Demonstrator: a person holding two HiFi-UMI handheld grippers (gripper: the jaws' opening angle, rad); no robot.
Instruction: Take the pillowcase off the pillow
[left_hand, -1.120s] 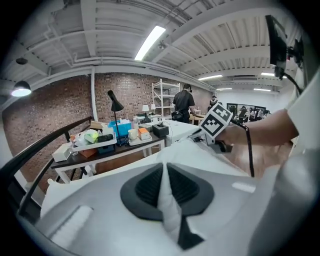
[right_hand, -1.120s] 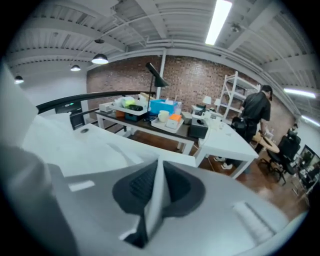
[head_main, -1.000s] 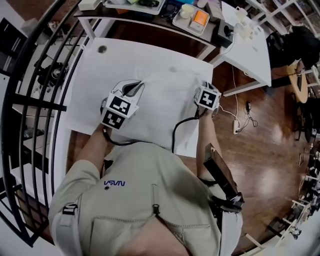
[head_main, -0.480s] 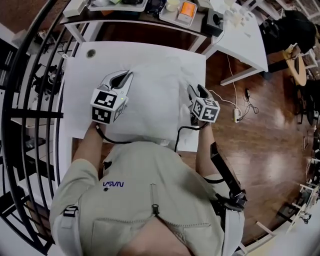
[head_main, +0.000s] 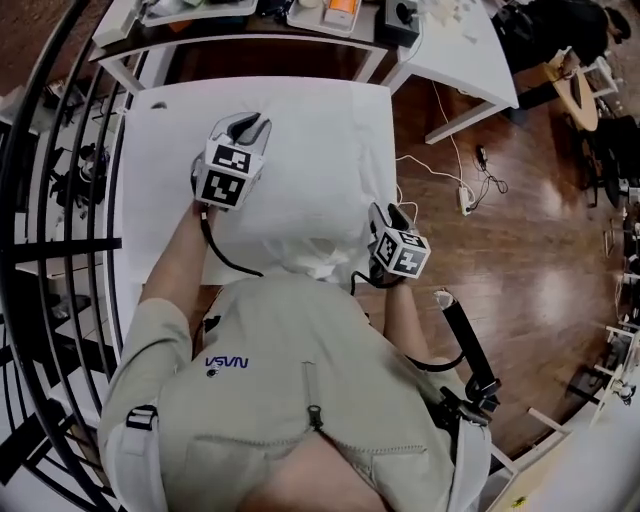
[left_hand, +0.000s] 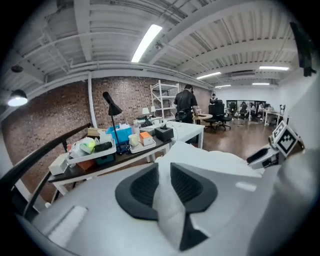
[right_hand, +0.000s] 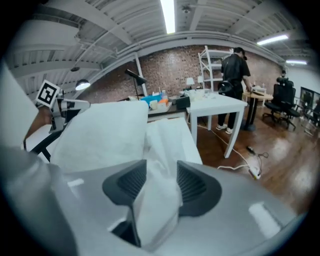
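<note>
Wood floor (head_main: 500, 260) runs off the right edge of the white desk (head_main: 160, 170). The pillowcase (head_main: 320, 150), pillow inside, covers the desk's middle and right side down to the near edge. My worry is grip: both sets of jaws have just been opening, so a pull from here could let the cloth slide out and leave the case where it is. With the right gripper (right_hand: 161, 187) at the desk's near right corner, a hard tug could also drag the whole pillow over that edge onto the floor. Left gripper (left_hand: 164, 181), at the case's far left corner, has its jaws only a little apart, with a thin fold of pillowcase pinched between the pads. Right jaws stand about half open around a thicker bunch of the same cloth, which touches both pads. I read that as a loose hold.
</note>
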